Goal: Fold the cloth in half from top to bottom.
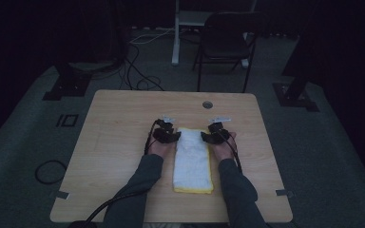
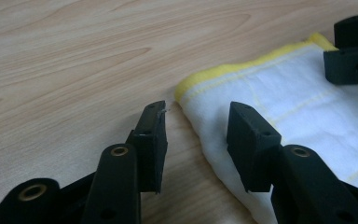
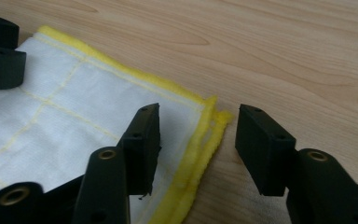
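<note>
Left gripper [image 2: 196, 135]: jaws open, straddling far left corner of folded cloth [image 1: 193, 159], pads not pressing it. Right gripper [image 3: 198, 140]: jaws open over far right corner, yellow hem between them, no grip. Cloth white with yellow edging, folded into long strip, lies flat mid-bench [image 1: 123, 142] between hands. Judgement: earlier folds done; corners not yet pinched; next fold remains. No brand, label or writing legible.

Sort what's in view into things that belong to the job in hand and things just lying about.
In the job:
folded white cloth
left gripper
right gripper
table

Lying about:
black chair
floor cables
</note>
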### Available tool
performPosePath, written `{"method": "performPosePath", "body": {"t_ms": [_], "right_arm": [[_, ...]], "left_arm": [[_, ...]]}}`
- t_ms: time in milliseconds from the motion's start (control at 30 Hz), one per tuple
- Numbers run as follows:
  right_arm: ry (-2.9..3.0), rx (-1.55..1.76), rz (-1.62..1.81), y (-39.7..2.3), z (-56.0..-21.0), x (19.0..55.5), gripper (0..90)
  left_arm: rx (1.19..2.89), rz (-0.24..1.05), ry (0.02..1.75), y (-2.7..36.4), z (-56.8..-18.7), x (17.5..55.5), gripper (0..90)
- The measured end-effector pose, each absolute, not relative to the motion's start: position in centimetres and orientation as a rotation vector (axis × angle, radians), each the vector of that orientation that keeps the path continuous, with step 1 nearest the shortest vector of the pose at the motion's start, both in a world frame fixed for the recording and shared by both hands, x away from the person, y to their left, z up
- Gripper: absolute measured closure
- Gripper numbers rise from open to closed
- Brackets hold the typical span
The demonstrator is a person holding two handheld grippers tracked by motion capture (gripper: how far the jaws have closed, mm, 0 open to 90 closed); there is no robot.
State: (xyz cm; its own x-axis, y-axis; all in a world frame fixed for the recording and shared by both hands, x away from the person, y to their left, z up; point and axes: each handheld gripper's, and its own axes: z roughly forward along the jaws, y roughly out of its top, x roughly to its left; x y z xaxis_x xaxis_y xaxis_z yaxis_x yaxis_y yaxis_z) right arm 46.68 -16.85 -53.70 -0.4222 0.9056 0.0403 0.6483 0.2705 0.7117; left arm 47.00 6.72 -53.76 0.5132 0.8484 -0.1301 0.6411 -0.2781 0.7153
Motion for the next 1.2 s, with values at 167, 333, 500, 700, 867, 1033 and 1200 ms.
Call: {"method": "performPosePath", "body": {"t_ms": [167, 333, 500, 700, 867, 1033, 1200], "right_arm": [[2.180, 1.422, 0.940, -17.0, -53.9, 47.0, 46.5], [2.190, 1.421, 0.942, -17.0, -53.9, 47.0, 48.5], [2.228, 1.406, 0.957, -16.6, -53.7, 46.9, 66.6], [2.268, 1.419, 0.987, -16.5, -53.5, 46.9, 82.6], [2.256, 1.428, 1.002, -16.6, -53.5, 46.9, 85.0], [2.233, 1.419, 1.023, -16.8, -53.1, 46.8, 85.1], [2.213, 1.399, 1.038, -16.8, -52.2, 46.7, 85.0]], "left_arm": [[2.012, 0.351, 1.219, 6.7, -53.9, 47.4, 55.9], [1.999, 0.336, 1.232, 6.3, -53.9, 47.5, 56.5], [2.023, 0.305, 1.197, 5.6, -53.9, 47.3, 63.2], [2.040, 0.261, 1.210, 5.4, -53.7, 47.5, 82.3], [2.062, 0.254, 1.209, 5.3, -53.3, 47.8, 85.4], [2.050, 0.273, 1.189, 5.5, -52.6, 47.9, 85.7], [2.038, 0.299, 1.160, 5.6, -51.3, 47.9, 85.7]]}}
